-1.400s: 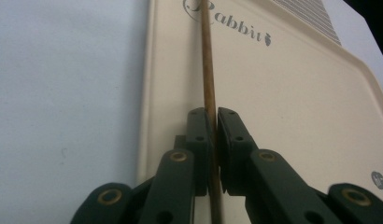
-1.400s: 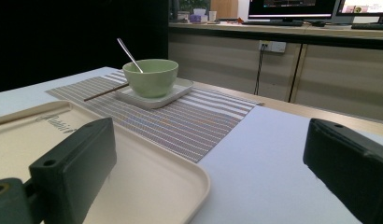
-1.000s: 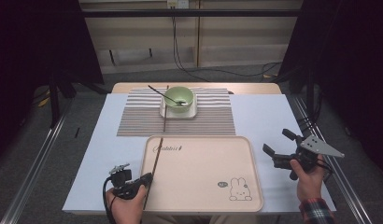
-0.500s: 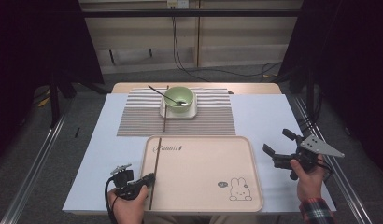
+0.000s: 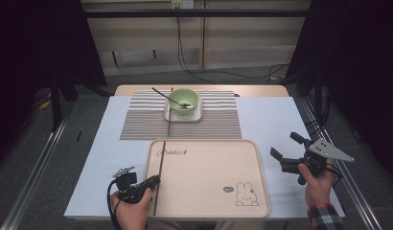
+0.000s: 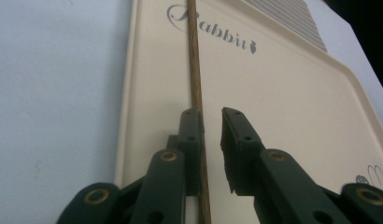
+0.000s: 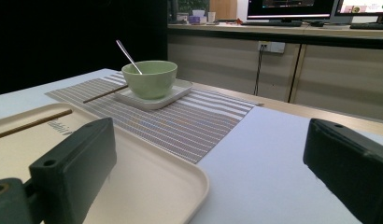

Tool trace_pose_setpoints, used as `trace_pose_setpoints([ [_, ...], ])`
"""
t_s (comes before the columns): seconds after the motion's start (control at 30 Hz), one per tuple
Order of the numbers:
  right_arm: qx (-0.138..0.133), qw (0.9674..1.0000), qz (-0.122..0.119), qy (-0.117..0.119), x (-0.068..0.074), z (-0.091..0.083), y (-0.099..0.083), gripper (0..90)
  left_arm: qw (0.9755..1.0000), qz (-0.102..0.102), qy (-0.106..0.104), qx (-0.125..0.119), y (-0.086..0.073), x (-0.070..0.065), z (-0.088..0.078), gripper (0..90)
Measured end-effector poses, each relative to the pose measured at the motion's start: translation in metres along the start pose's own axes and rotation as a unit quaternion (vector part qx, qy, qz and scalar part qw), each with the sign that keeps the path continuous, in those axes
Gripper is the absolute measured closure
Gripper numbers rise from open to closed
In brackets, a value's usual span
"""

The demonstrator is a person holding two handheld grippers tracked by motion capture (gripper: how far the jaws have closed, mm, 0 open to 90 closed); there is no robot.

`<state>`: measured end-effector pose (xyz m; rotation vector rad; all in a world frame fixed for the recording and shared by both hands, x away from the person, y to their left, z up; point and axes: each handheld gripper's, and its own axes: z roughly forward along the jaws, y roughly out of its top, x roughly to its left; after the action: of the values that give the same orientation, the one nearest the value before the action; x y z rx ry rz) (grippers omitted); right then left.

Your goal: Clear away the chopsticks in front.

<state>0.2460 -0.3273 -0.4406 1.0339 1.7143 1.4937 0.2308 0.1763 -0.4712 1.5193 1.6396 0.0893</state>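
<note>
A thin brown chopstick (image 5: pixel 160 168) (image 6: pixel 194 70) lies lengthwise on the left side of a beige rabbit tray (image 5: pixel 209 167) (image 6: pixel 283 93). My left gripper (image 5: pixel 156 180) (image 6: pixel 211 114) rests low at the tray's near left edge. Its jaws have just been opening and now stand slightly apart. The chopstick runs between them along the inner face of the left jaw, and the pads do not press on it. My right gripper (image 5: pixel 284 144) (image 7: pixel 210 154) is held above the table right of the tray, wide open with nothing in it.
A green bowl (image 5: pixel 184 99) (image 7: pixel 150 77) with a spoon (image 5: pixel 161 92) (image 7: pixel 129 56) stands on a white saucer on a striped placemat (image 5: pixel 218 120) (image 7: pixel 194 121). A second chopstick (image 5: pixel 169 120) (image 7: pixel 105 94) leans on that saucer. White cloth covers the table.
The chopstick, which was tilted with its far end beyond the tray's top edge, now lies flat on the tray. The left jaws have parted slightly. The right gripper has not moved.
</note>
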Motion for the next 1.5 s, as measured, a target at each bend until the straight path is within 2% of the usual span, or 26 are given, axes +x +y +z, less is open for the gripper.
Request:
trace_pose_setpoints([
  [0.03, 0.0, 1.0, 0.0, 0.0, 0.0, 0.0, 0.0, 1.9, 1.0, 0.0, 0.0, 0.0, 0.0, 0.0, 0.0, 77.0],
  [0.07, 0.001, 1.0, 0.001, 0.0, 0.0, 0.0, 0.0, 1.9, 1.0, 0.009, -0.001, 0.0, 0.002, 0.001, 0.0, 77.0],
  [0.1, 0.002, 1.0, -0.001, 0.0, 0.0, 0.0, 0.0, 1.9, 1.0, -0.001, -0.005, -0.004, 0.003, -0.001, 0.001, 76.1],
  [0.17, 0.001, 1.0, 0.0, -0.001, 0.0, 0.0, 0.0, 1.9, 0.9999, 0.009, -0.007, -0.006, 0.007, -0.001, 0.001, 73.4],
  [0.3, 0.0, 1.0, 0.001, -0.001, 0.001, -0.001, 0.0, 1.9, 0.9998, 0.014, -0.012, -0.011, 0.018, -0.003, 0.003, 70.3],
  [0.37, 0.001, 1.0, 0.0, 0.0, 0.001, -0.001, 0.0, 1.9, 0.9996, 0.009, -0.022, -0.016, 0.023, -0.004, 0.003, 69.3],
  [0.43, -0.003, 1.0, 0.001, -0.001, 0.001, 0.0, 0.001, 1.9, 0.9993, 0.02, -0.022, -0.024, 0.028, -0.005, 0.005, 67.2],
  [0.57, -0.001, 1.0, -0.003, 0.002, 0.001, 0.0, 0.001, 1.9, 0.9988, 0.015, -0.03, -0.035, 0.034, -0.005, 0.008, 60.7],
  [0.63, -0.001, 1.0, -0.003, 0.001, 0.001, -0.001, 0.001, 1.9, 0.9984, 0.023, -0.029, -0.043, 0.04, -0.003, 0.01, 56.1],
  [0.77, -0.003, 1.0, -0.004, 0.0, 0.0, -0.001, 0.001, 1.8, 0.9977, 0.021, -0.035, -0.054, 0.046, -0.003, 0.012, 51.0],
  [0.83, -0.003, 1.0, -0.005, 0.0, 0.001, -0.001, 0.001, 1.9, 0.9971, 0.034, -0.035, -0.059, 0.051, -0.002, 0.014, 44.8],
  [0.87, -0.003, 1.0, -0.005, 0.0, 0.001, -0.001, 0.001, 1.9, 0.9971, 0.034, -0.035, -0.059, 0.051, -0.002, 0.014, 43.6],
  [0.93, 0.001, 1.0, -0.005, 0.0, 0.001, -0.001, 0.001, 1.9, 0.9961, 0.033, -0.047, -0.067, 0.056, -0.001, 0.018, 41.4],
  [1.07, -0.002, 1.0, -0.007, 0.001, 0.0, -0.001, 0.001, 1.8, 0.9946, 0.054, -0.047, -0.075, 0.062, 0.001, 0.023, 36.6],
  [1.1, -0.001, 1.0, -0.007, 0.001, 0.0, -0.001, 0.001, 1.8, 0.9937, 0.055, -0.05, -0.084, 0.064, 0.001, 0.025, 34.2],
  [1.2, 0.001, 1.0, -0.005, 0.002, 0.0, 0.0, 0.001, 1.8, 0.9915, 0.072, -0.055, -0.094, 0.071, 0.001, 0.029, 27.0],
  [1.23, 0.002, 1.0, -0.004, 0.003, 0.0, 0.0, 0.001, 1.8, 0.9912, 0.078, -0.049, -0.094, 0.073, 0.001, 0.03, 22.8],
  [1.37, 0.003, 1.0, -0.005, 0.004, 0.0, 0.0, 0.001, 1.8, 0.9898, 0.1, -0.037, -0.094, 0.085, 0.004, 0.037, 19.9],
  [1.43, 0.002, 1.0, -0.004, 0.003, 0.0, 0.0, 0.001, 1.8, 0.989, 0.107, -0.029, -0.098, 0.089, 0.005, 0.04, 18.7],
  [1.5, 0.003, 1.0, -0.004, 0.003, 0.0, 0.0, 0.001, 1.8, 0.9888, 0.109, -0.03, -0.097, 0.094, 0.006, 0.044, 17.2],
])
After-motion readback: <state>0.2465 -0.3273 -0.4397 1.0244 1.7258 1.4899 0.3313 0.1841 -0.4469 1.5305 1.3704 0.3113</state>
